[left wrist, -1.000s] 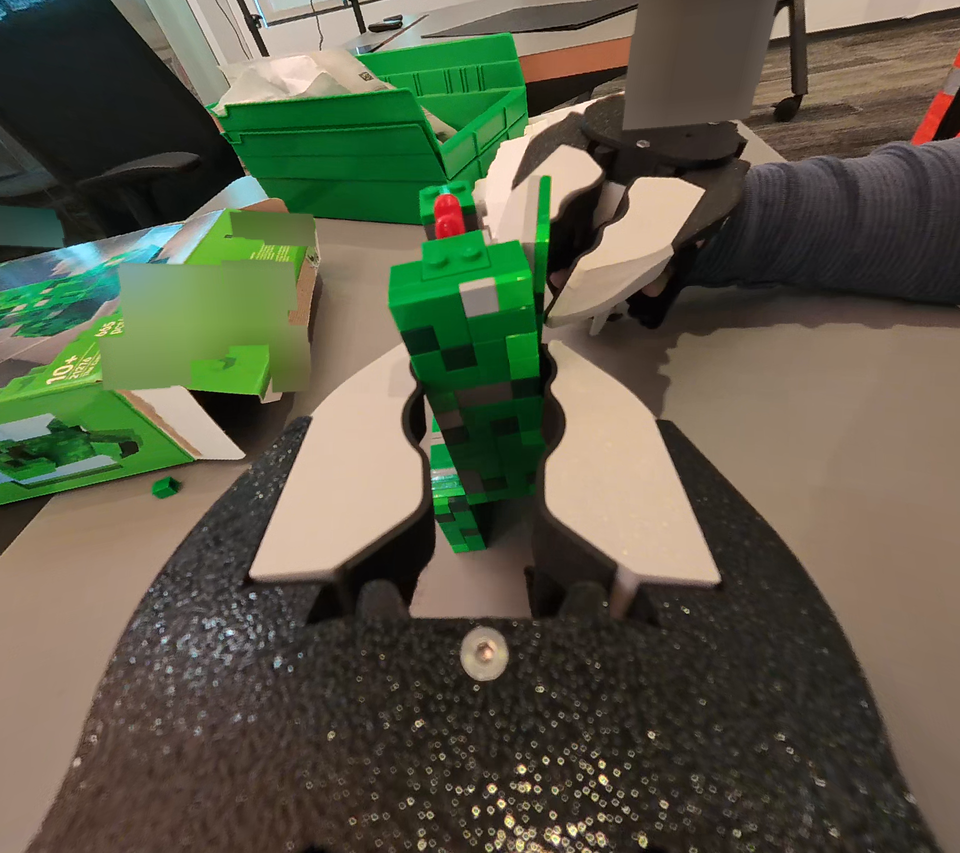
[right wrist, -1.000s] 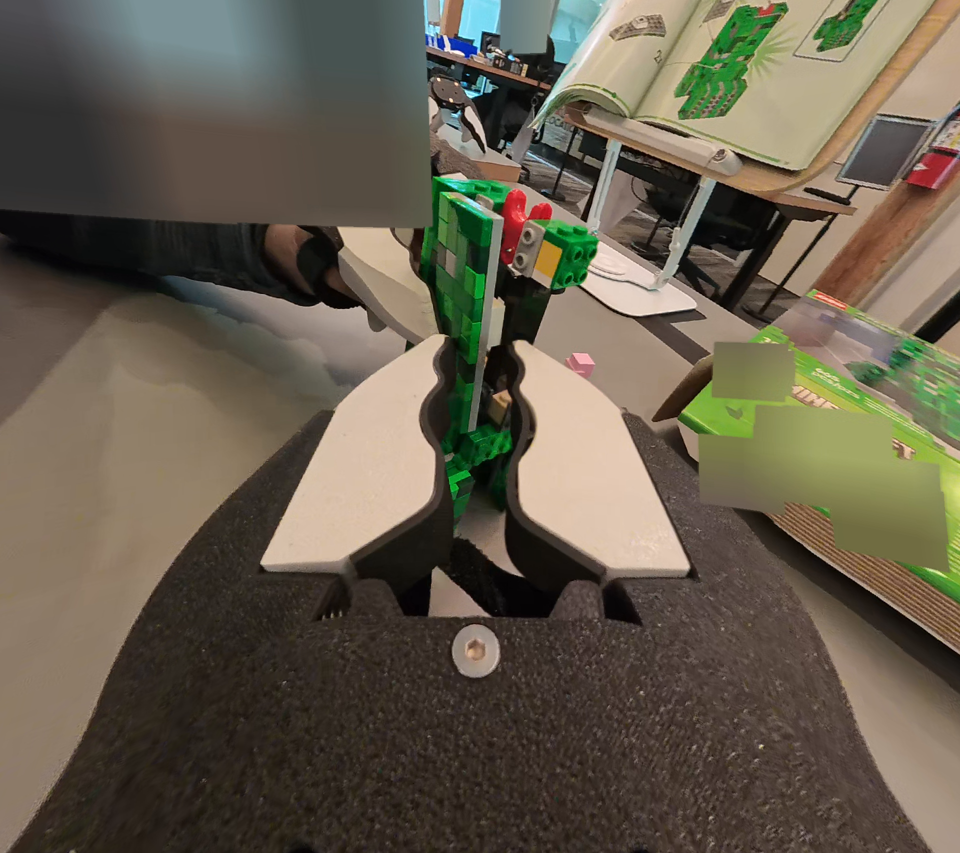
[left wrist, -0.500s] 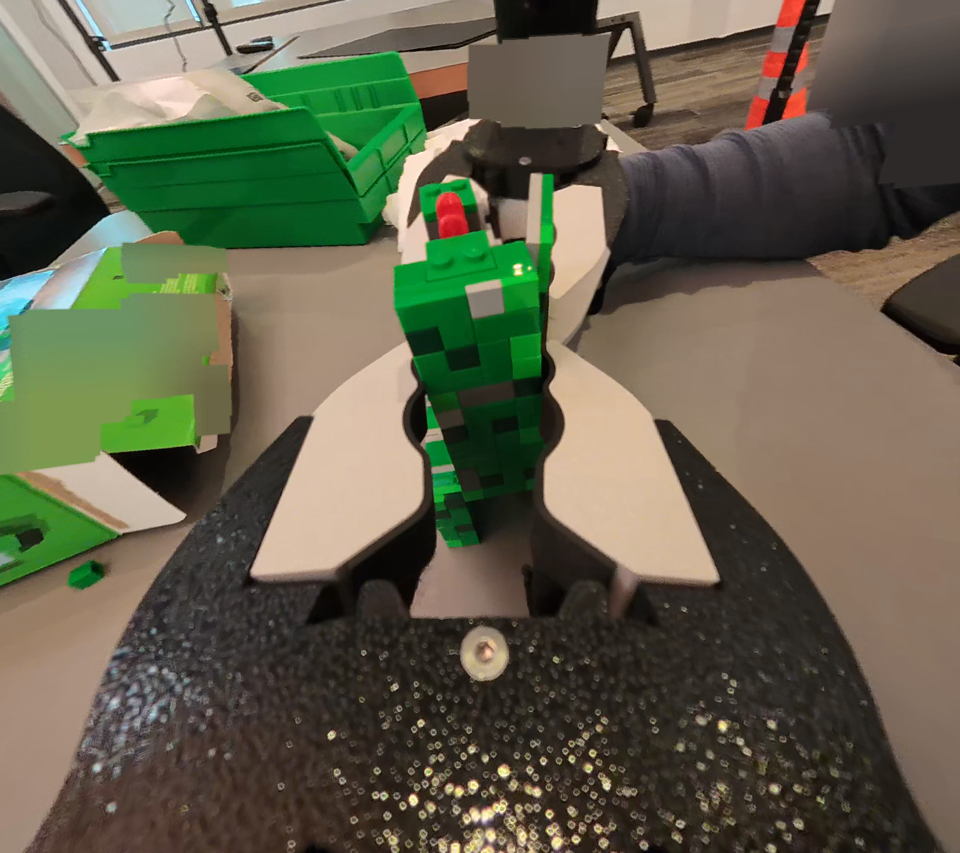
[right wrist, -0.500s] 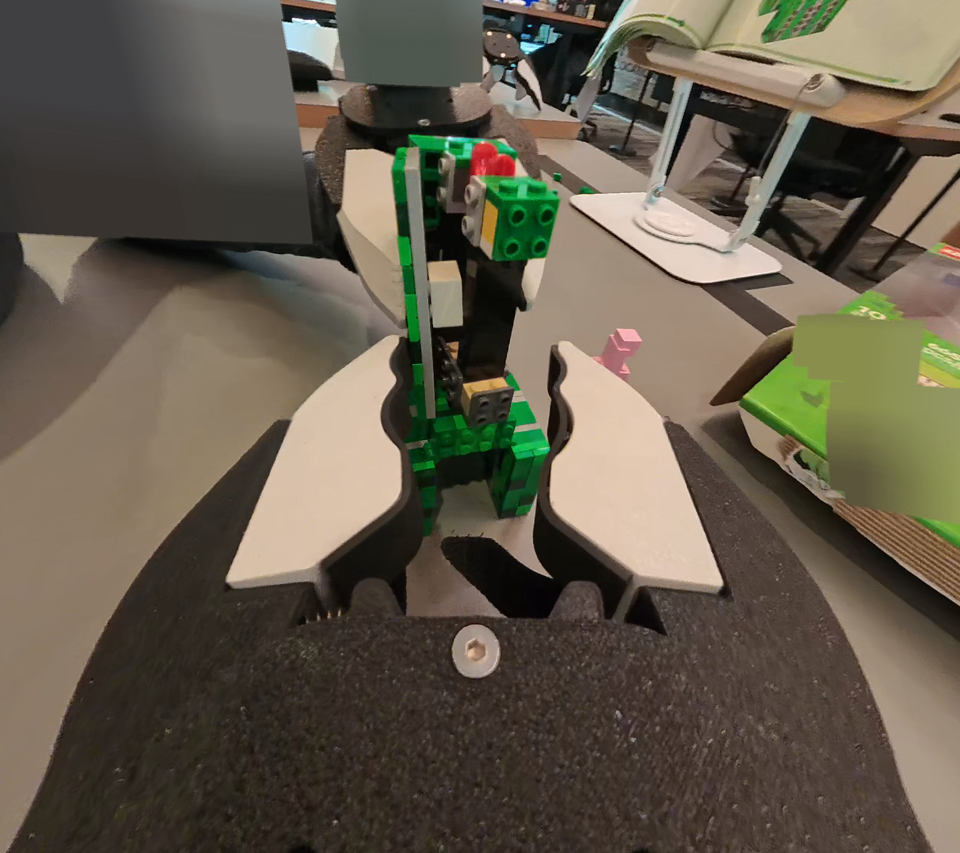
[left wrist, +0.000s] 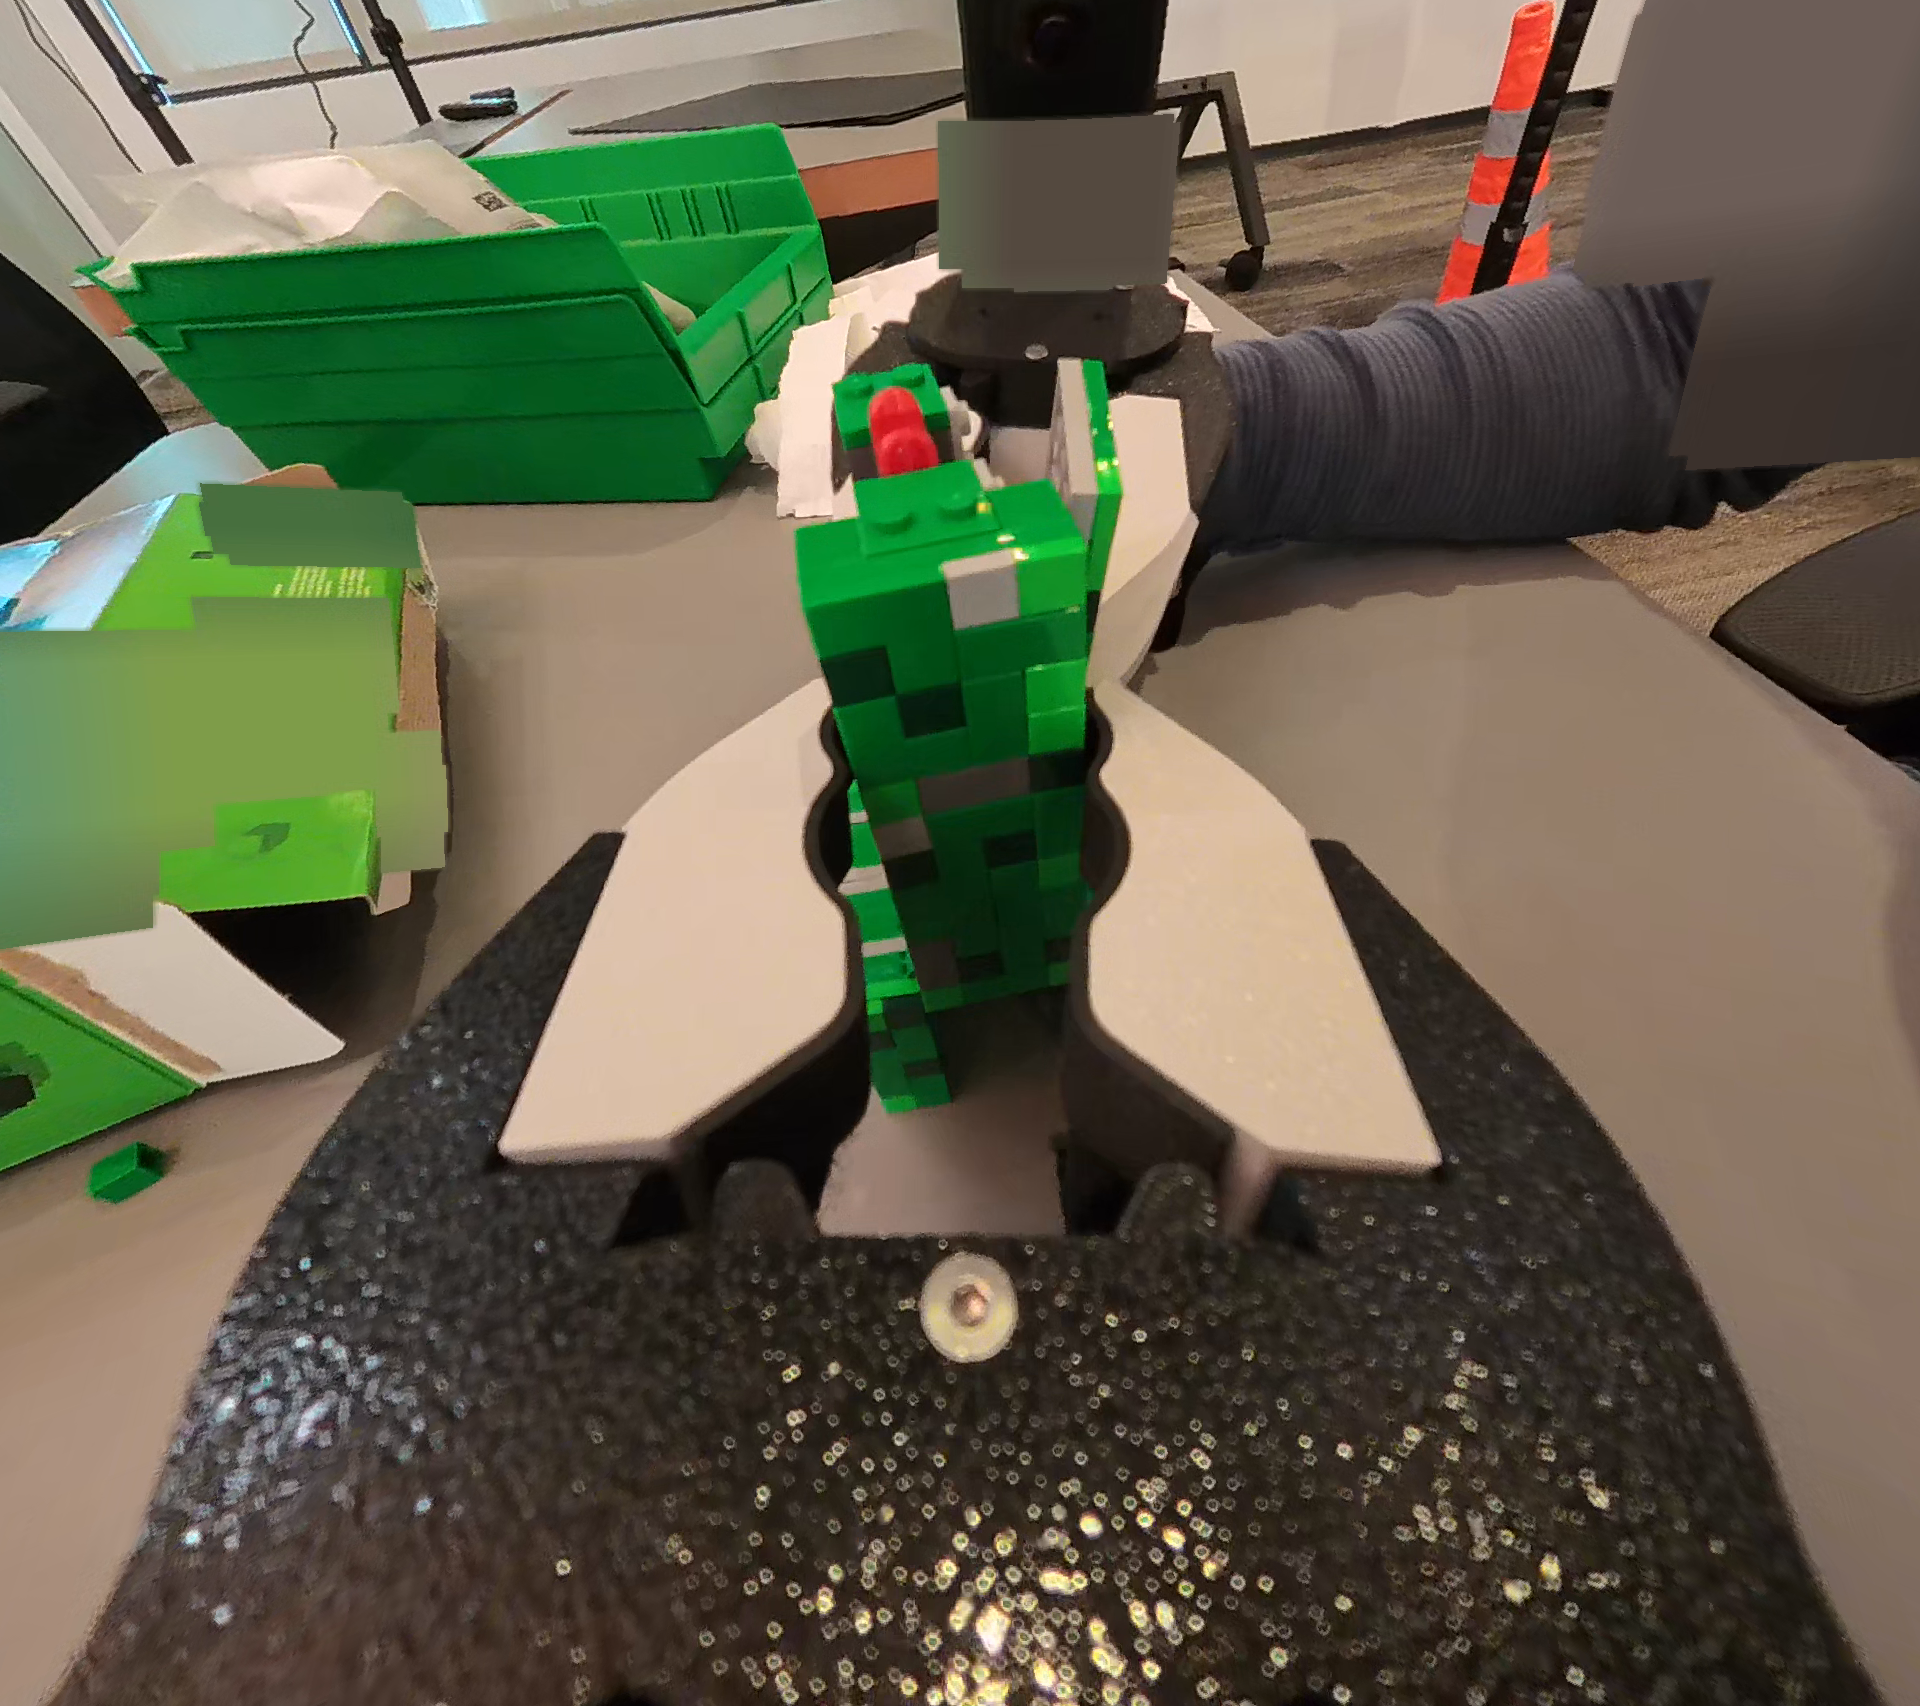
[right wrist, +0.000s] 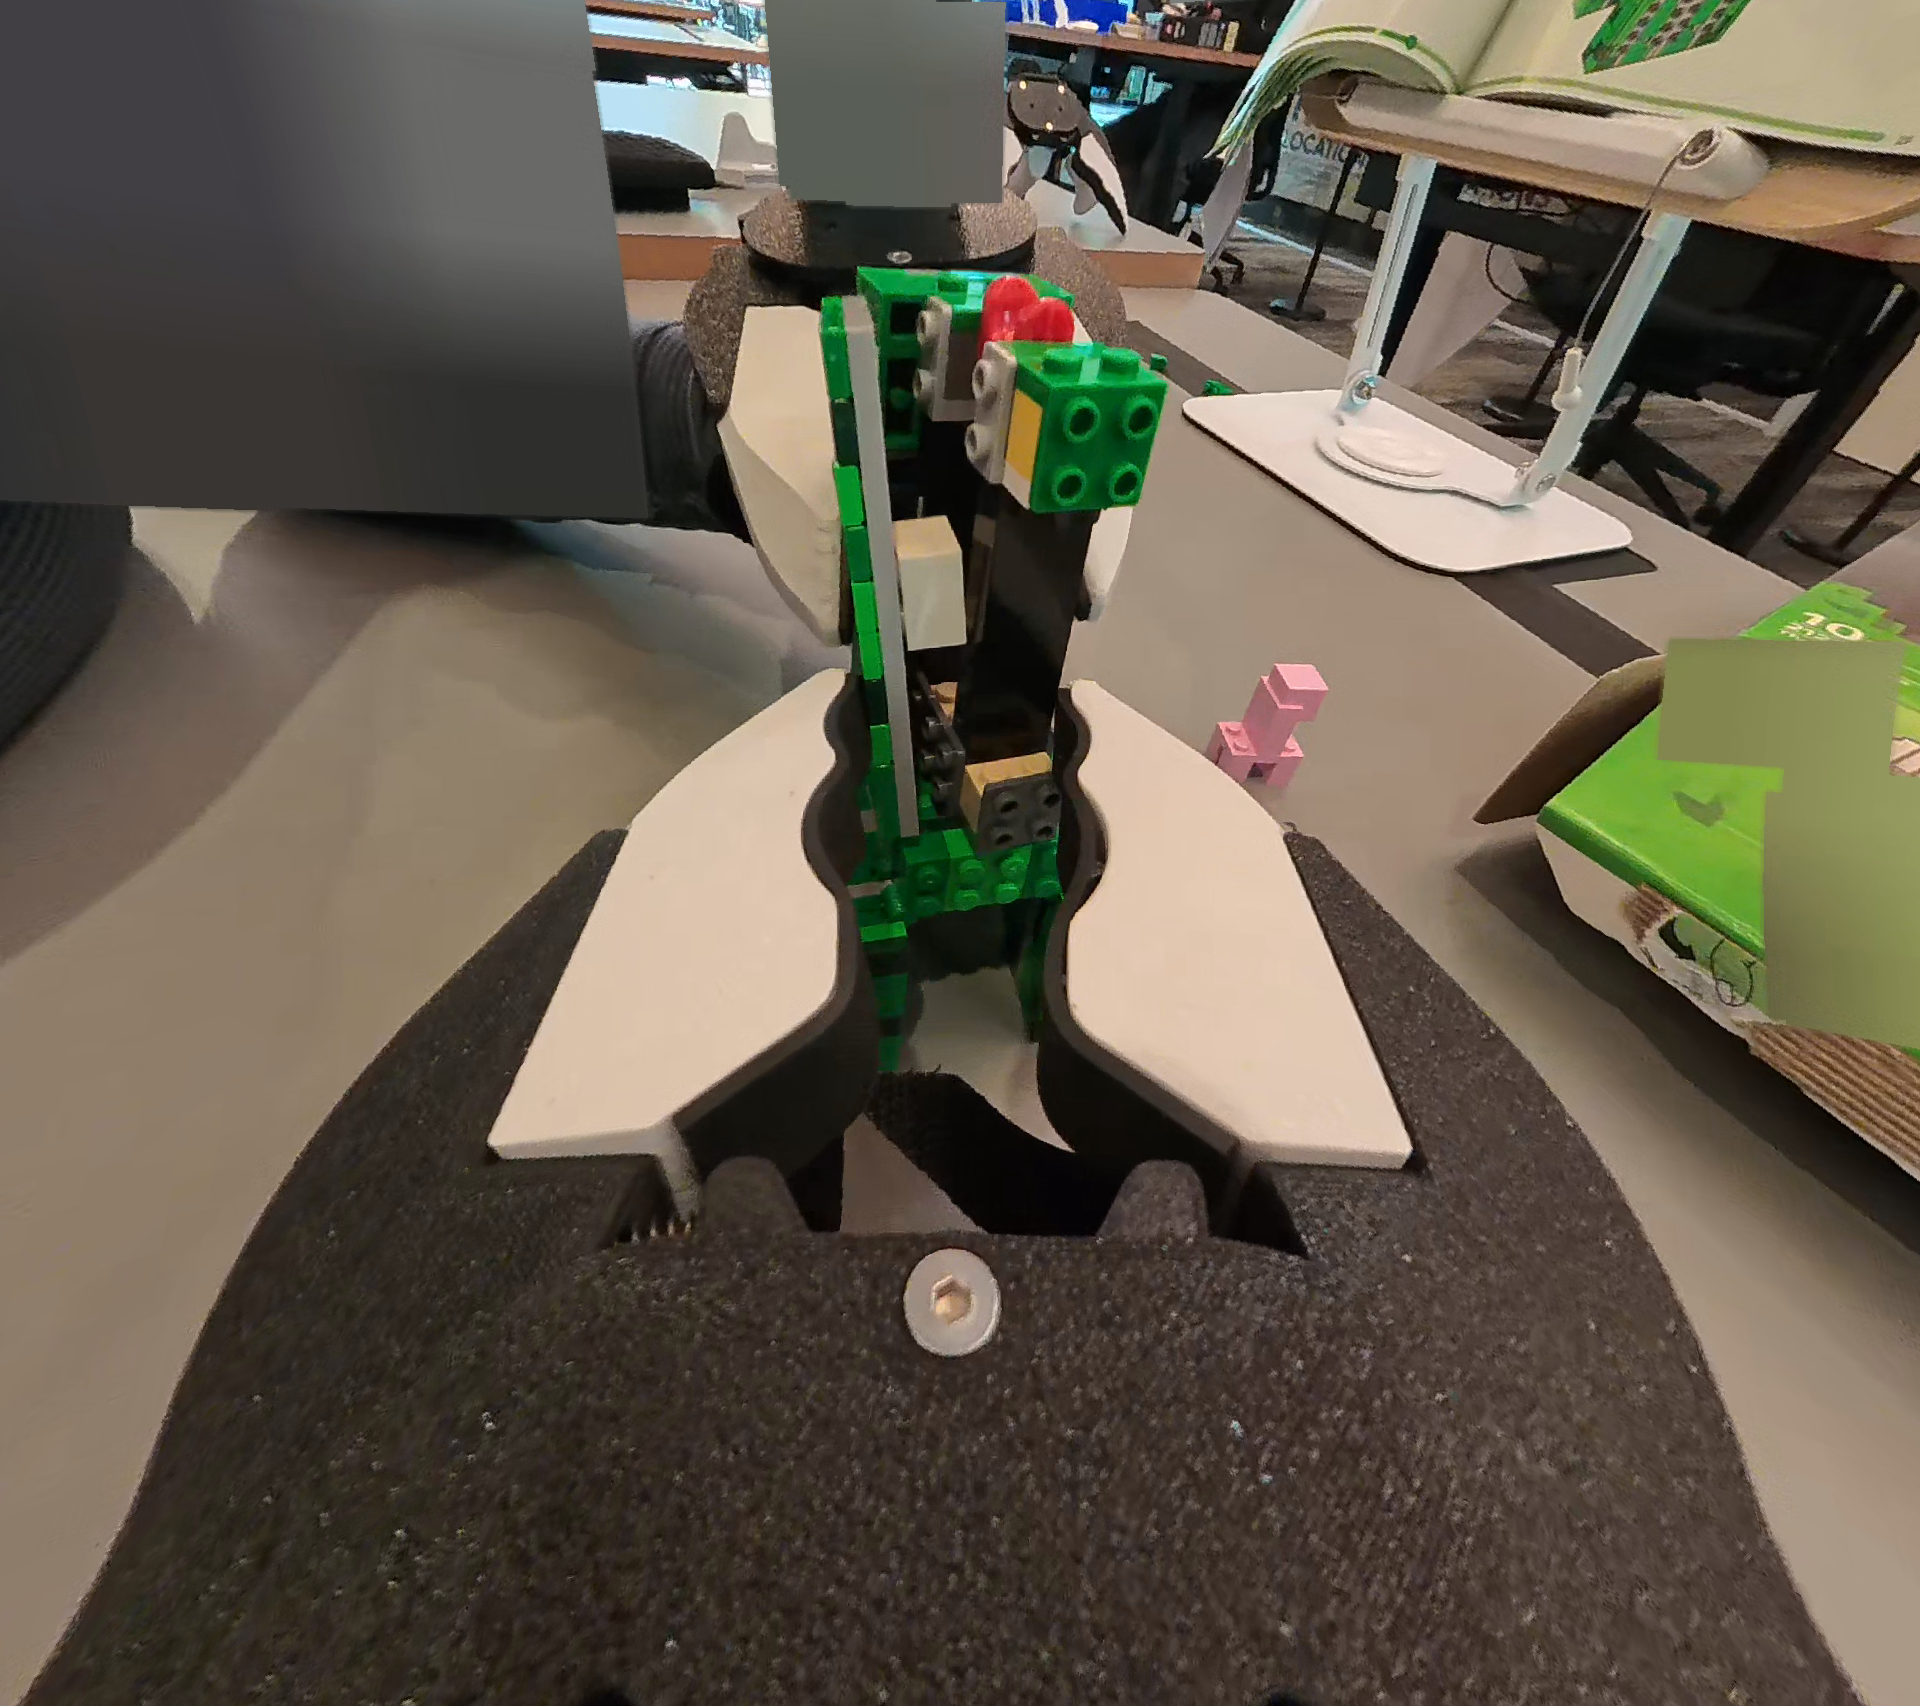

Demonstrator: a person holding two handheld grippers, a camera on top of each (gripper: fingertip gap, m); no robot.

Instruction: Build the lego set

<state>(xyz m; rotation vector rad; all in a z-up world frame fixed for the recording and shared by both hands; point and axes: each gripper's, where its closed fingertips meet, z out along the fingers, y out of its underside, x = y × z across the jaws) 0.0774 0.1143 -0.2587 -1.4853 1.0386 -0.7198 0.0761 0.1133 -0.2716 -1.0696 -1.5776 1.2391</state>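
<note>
A tall green brick model (left wrist: 956, 638) with dark and grey patches and a red piece on top stands upright on the grey table (left wrist: 1455, 825). My left gripper (left wrist: 961, 721) is shut on its mid body, both pads against its sides. My right gripper (right wrist: 961, 700) faces it from the opposite side and is shut on the same model's (right wrist: 966, 877) open back, near its lower part; one pad presses the green side wall, the other the dark inner bricks. Each gripper shows behind the model in the other view: the right gripper (left wrist: 1138, 534) and the left gripper (right wrist: 779, 461).
Green bins (left wrist: 468, 368) with white paper stand at the back left. A green cardboard box (left wrist: 312, 846) and a loose green brick (left wrist: 125, 1173) lie left. A pink brick figure (right wrist: 1273, 726), a booklet on a white stand (right wrist: 1434, 472) and another view of the box (right wrist: 1714, 877) are right.
My right gripper let go of the model's side, opened wide, swung round to face the left gripper and closed again on the model lower down. My left gripper kept its hold throughout.
</note>
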